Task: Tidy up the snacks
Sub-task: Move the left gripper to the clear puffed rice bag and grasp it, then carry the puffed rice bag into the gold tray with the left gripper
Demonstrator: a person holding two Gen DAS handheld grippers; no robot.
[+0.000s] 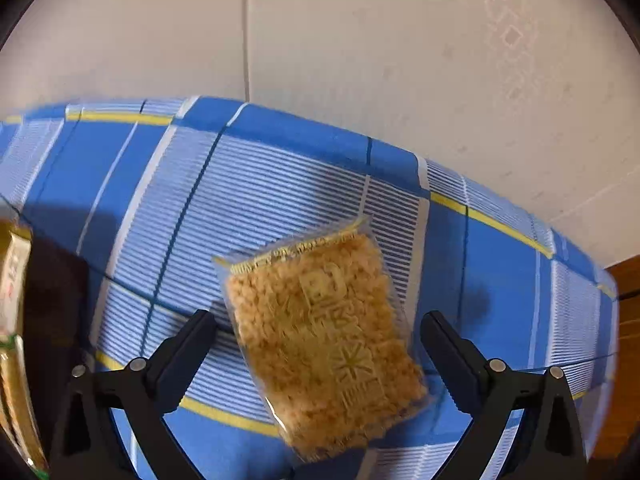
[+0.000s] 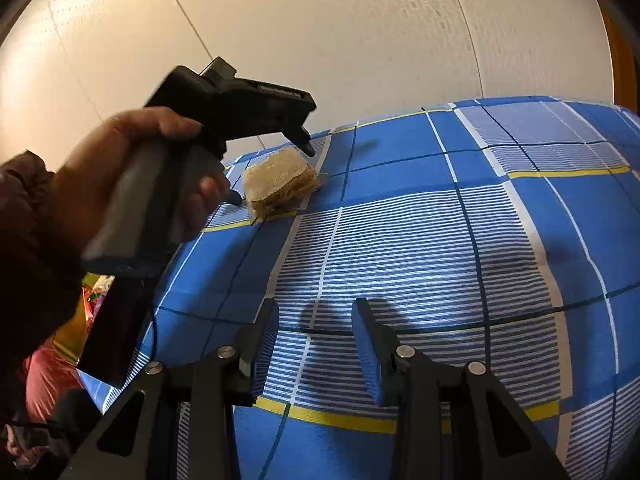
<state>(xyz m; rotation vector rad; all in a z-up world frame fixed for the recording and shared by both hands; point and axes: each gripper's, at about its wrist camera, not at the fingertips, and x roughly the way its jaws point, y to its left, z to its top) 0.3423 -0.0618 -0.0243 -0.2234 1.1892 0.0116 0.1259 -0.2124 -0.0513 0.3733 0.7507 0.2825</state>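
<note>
Snack packet [image 1: 324,344]: clear wrapper, golden crisped contents, lying flat on blue checked cloth [image 1: 248,184], between the widely parted fingers of the left gripper [image 1: 320,320], untouched. Right gripper [image 2: 316,320]: fingers narrowly apart, nothing between them, over cloth, well apart from packet.

A blue checked cloth [image 1: 280,184] with white stripes, thin dark lines and yellow bands covered the surface. Behind it stood a pale wall [image 1: 400,40] of panels, faintly patterned, with a vertical seam. A strip of brown wood [image 1: 628,320] showed at the right edge. A pink bag [image 2: 48,372] sat low at the left, partly hidden.
</note>
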